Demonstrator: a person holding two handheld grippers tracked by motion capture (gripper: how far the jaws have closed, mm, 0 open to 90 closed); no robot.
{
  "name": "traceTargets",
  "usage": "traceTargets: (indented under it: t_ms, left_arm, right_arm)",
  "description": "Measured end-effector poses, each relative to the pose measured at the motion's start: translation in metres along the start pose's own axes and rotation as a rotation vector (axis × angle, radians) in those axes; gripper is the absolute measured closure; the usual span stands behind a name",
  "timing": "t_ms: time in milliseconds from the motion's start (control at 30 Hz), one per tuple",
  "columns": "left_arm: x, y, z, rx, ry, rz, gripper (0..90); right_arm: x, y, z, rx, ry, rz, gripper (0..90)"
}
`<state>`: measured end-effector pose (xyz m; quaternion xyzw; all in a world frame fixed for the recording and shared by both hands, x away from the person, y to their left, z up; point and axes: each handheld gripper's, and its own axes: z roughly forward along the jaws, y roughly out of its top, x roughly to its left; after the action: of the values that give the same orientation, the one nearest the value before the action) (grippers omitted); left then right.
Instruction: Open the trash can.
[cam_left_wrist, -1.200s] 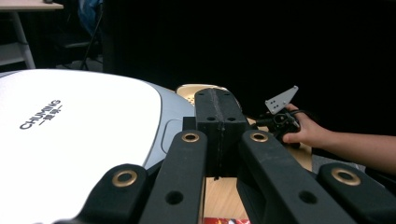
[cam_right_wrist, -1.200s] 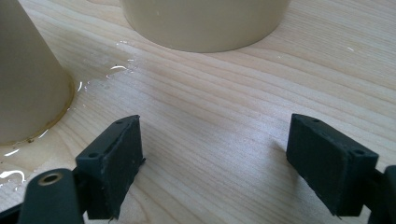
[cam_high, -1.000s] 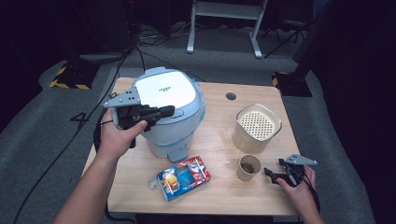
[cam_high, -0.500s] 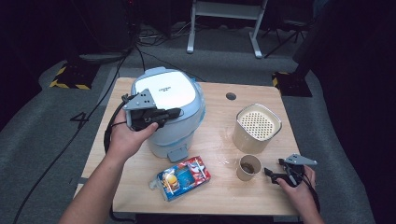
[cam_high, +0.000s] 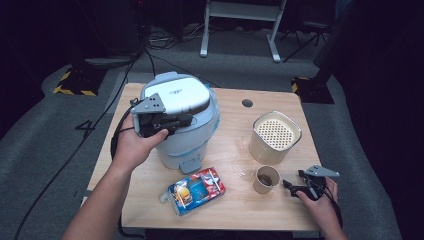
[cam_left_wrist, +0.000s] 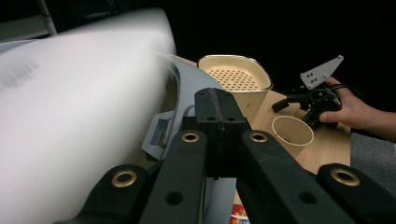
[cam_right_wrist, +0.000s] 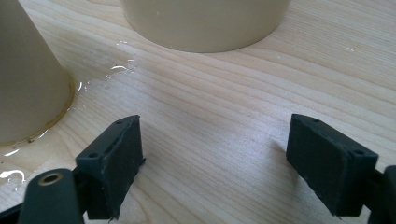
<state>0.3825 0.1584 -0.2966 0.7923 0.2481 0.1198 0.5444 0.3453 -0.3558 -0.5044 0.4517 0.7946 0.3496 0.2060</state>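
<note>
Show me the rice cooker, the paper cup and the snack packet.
rice cooker (cam_high: 177, 95), high view, white lid top.
paper cup (cam_high: 265, 179), high view, its open mouth.
snack packet (cam_high: 196, 190), high view, printed front.

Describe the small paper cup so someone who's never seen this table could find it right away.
Start at the big white-lidded cooker on the wooden table, then move right to the tall cream basket with the perforated floor. Just in front of it stands the small paper cup: round, open-topped, the smallest container there.
</note>
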Motion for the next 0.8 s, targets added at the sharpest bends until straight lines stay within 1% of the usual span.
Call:
traceTargets:
  t_ms: [67,167,267,333,367,400,433,467,500,533,567,600,633,700,800]
  left_arm:
    - [0.0,0.001,0.0,0.011,0.016,0.01,90.0]
    - [-0.001,0.001,0.0,0.01,0.022,0.017,90.0]
    - [-0.001,0.0,0.0,-0.003,0.01,-0.001,90.0]
    - [-0.002,-0.001,-0.001,-0.012,0.011,0.006,90.0]
    - [-0.003,-0.001,-0.001,-0.011,0.003,0.0,90.0]
    - [-0.004,-0.002,-0.001,-0.021,-0.006,-0.001,88.2]
    - [-0.009,-0.004,-0.001,-0.09,-0.042,-0.023,71.7]
    - [-0.009,-0.004,-0.001,-0.09,-0.042,-0.023,67.0]
    - [-0.012,-0.004,-0.002,-0.112,-0.061,-0.023,67.0]
    - [-0.016,-0.004,-0.004,-0.12,-0.073,-0.013,64.2]
    - [-0.02,-0.004,-0.006,-0.122,-0.078,-0.001,60.9]
    - [-0.025,-0.004,-0.008,-0.12,-0.073,0.017,57.8]
    - [-0.027,-0.004,-0.009,-0.114,-0.067,0.027,55.8]
    - [-0.034,-0.006,-0.011,-0.09,-0.057,0.048,53.9]
    - [-0.04,-0.012,-0.012,-0.058,-0.045,0.067,51.3]
  right_arm:
    - [0.0,0.0,0.0,0.0,0.0,0.0,18.6]
    - [0.0,0.0,0.0,0.0,0.0,0.0,18.6]
    - [0.0,0.0,0.0,0.0,0.0,0.0,18.6]
    - [0.0,0.0,0.0,0.0,0.0,0.0,18.6]
    - [0.0,0.0,0.0,0.0,0.0,0.0,18.6]
    - [0.0,0.0,0.0,0.0,0.0,0.0,18.5]
    - [0.0,0.0,0.0,0.0,0.0,0.001,18.6]
    - [0.0,0.0,0.0,0.0,0.0,0.001,18.6]
    - [0.0,0.0,0.0,0.0,0.0,0.0,18.5]
    - [0.0,0.0,0.0,0.0,0.0,0.001,18.5]
    - [0.0,0.0,0.0,0.001,0.0,0.0,18.5]
    - [0.0,0.0,0.0,0.0,0.0,0.0,18.5]
    - [0.0,0.0,0.0,0.0,0.0,0.001,18.5]
    - [0.0,0.0,0.0,0.0,0.0,0.0,18.5]
    - [0.0,0.0,0.0,0.0,0.0,0.001,18.5]
